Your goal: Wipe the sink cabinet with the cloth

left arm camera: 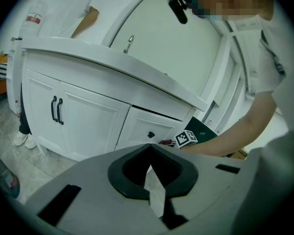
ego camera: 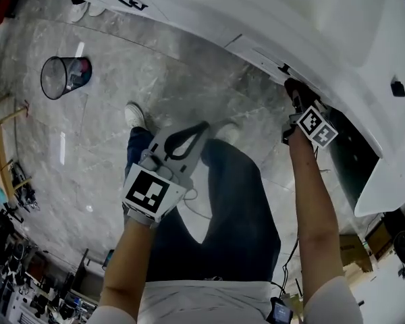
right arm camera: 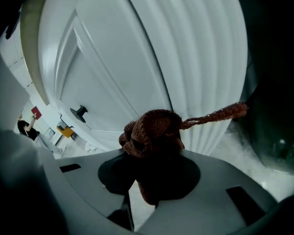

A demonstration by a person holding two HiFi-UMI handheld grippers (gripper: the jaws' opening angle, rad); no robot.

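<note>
Brown knitted cloth bunched, pinched between right gripper fingers. Wad pokes past tips, likely so fabric rather than plastic meets white cabinet door just ahead. Left gripper fingers pressed together, empty, cabinet well ahead of tips, likely idle.

Floor: grey marble-pattern tiles, glossy, streaked with light reflections.
Wastebasket: round, black wire mesh, standing on the floor at left.
Wooden frame: left edge, partly seen.
Equipment clutter: lower left corner, indistinct.
Cardboard box: lower right.
</note>
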